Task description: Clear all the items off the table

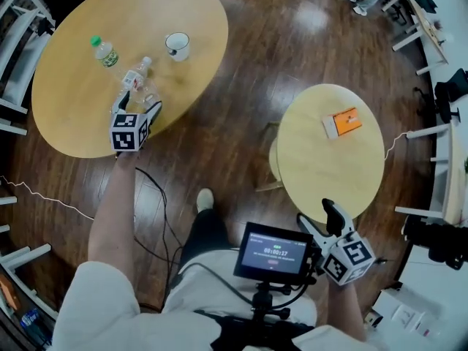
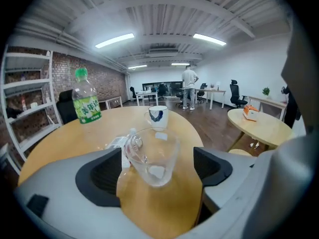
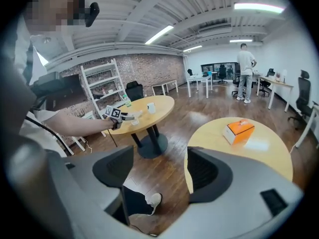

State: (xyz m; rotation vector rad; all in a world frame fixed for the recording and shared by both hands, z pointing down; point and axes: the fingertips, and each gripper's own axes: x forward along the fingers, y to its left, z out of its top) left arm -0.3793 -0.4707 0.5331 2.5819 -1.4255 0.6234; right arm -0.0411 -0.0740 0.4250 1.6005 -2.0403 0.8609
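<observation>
On the big oval table [image 1: 69, 104] stand a green-capped bottle [image 1: 104, 52] and a white mug [image 1: 177, 45]; a clear bottle [image 1: 136, 74] lies on its side. My left gripper [image 1: 139, 110] is at the table's near edge. It is open around a clear glass cup [image 2: 152, 156], which leans between the jaws with a gap on each side. An orange box [image 1: 342, 122] lies on the small round table [image 1: 329, 174]. My right gripper [image 1: 322, 214] hangs shut and empty at that table's near edge, over the wooden floor.
A stool [image 1: 272, 159] stands half under the small table. A screen [image 1: 274, 252] sits on my chest rig, and cables trail over the floor. White shelving [image 2: 30, 98] lines the left side. A person [image 2: 189, 86] stands far off among desks and office chairs.
</observation>
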